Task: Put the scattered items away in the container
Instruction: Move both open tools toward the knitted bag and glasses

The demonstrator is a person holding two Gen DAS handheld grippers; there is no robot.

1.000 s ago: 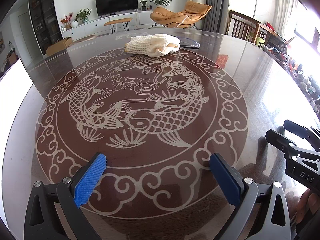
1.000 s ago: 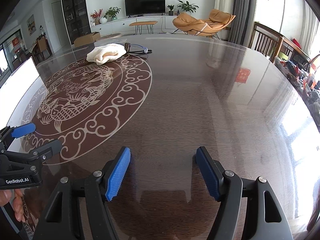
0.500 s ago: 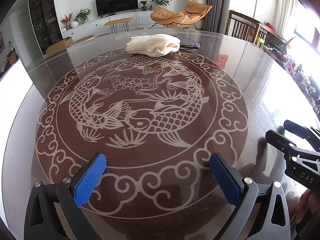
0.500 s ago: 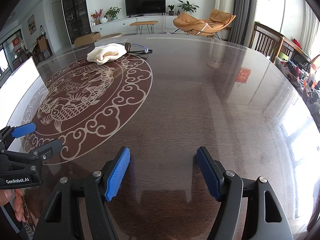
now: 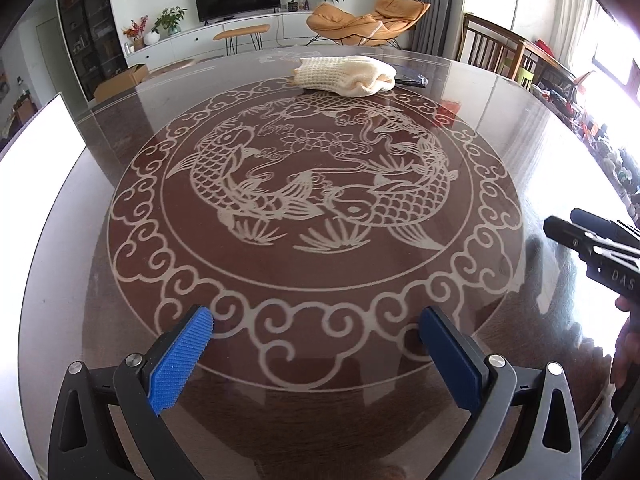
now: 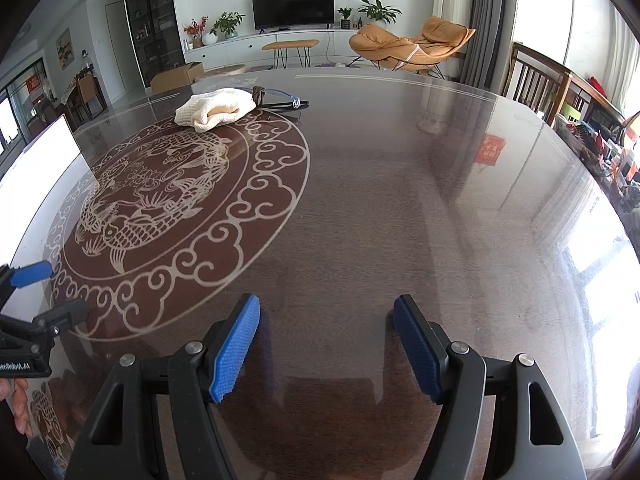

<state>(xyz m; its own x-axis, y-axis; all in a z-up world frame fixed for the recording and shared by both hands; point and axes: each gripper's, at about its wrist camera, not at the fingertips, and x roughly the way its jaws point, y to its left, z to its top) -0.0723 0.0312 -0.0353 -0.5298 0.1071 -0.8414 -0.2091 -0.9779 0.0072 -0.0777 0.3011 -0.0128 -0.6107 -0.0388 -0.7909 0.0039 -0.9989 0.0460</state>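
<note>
Living room behind, big round glass-topped table (image 5: 540, 168) in front, carrying everything. Fish medallion (image 5: 312, 200) fills its middle. Nothing lies near the table's near edge.

Cream waffle-knit cloth (image 5: 344, 74) sits at the far edge of the table, right on the medallion's far border; long axis runs side to side in the left wrist view. Just beside it, toward the far edge, a pair of glasses (image 6: 286, 101) and a small dark bundle (image 6: 259, 94) touching the cloth; what the bundle is cannot be told.

Left gripper (image 5: 316, 340) hangs over the near rim of the medallion, jaws spread wide, nothing between them. Right gripper (image 6: 326, 340) is over bare table beside the medallion, jaws also wide and empty.

Key relation: the items lie straight ahead of the left gripper, well apart, across the full medallion; from the right gripper they lie ahead and off to the left. Left hand judged better lined up.

Count: one cloth, one pair of glasses, one dark bundle, two grippers. No container in view.
</note>
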